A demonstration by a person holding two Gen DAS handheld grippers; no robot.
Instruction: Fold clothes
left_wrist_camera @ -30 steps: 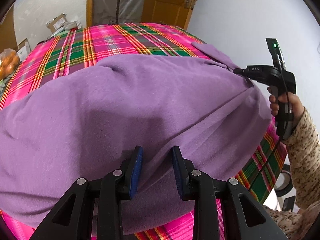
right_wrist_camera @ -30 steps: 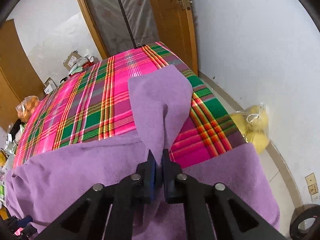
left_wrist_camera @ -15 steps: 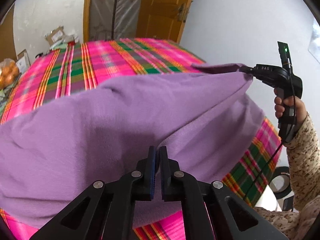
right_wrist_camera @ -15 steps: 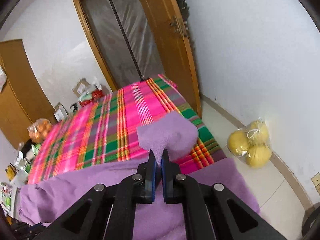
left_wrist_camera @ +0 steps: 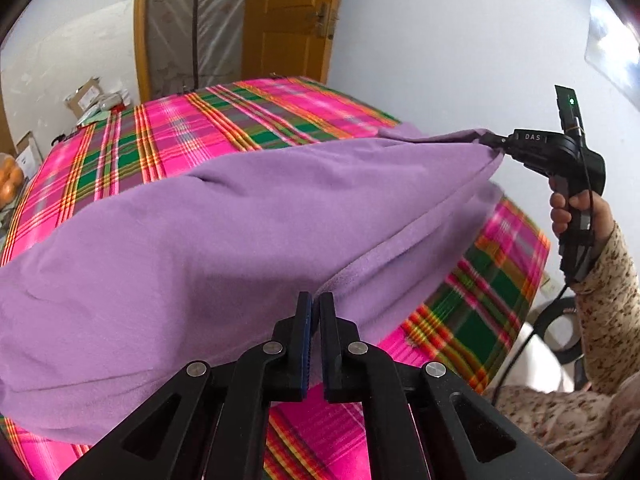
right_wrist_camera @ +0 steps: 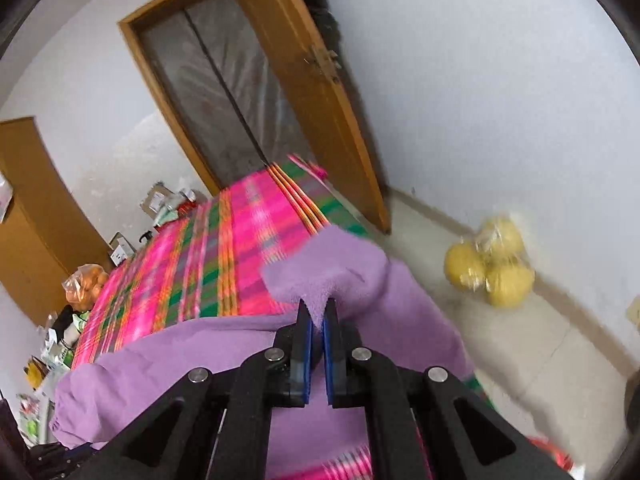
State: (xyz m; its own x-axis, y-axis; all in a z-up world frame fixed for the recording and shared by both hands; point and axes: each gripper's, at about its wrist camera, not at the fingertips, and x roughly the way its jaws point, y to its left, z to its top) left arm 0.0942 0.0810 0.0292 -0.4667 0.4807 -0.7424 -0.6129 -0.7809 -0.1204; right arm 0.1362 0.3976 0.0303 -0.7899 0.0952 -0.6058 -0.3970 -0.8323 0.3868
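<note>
Both grippers pinch my purple garment: left gripper [left_wrist_camera: 316,312] grips its near hem, right gripper [right_wrist_camera: 317,314] holds a corner lifted above the plaid bed's [left_wrist_camera: 168,136] right edge; the rest drapes across.

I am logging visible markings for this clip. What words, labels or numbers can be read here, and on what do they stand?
"DAS": white letters on the black body of the right gripper, seen from the left wrist view.
Printing on the cardboard boxes by the far wall: too small and blurred to read.
</note>
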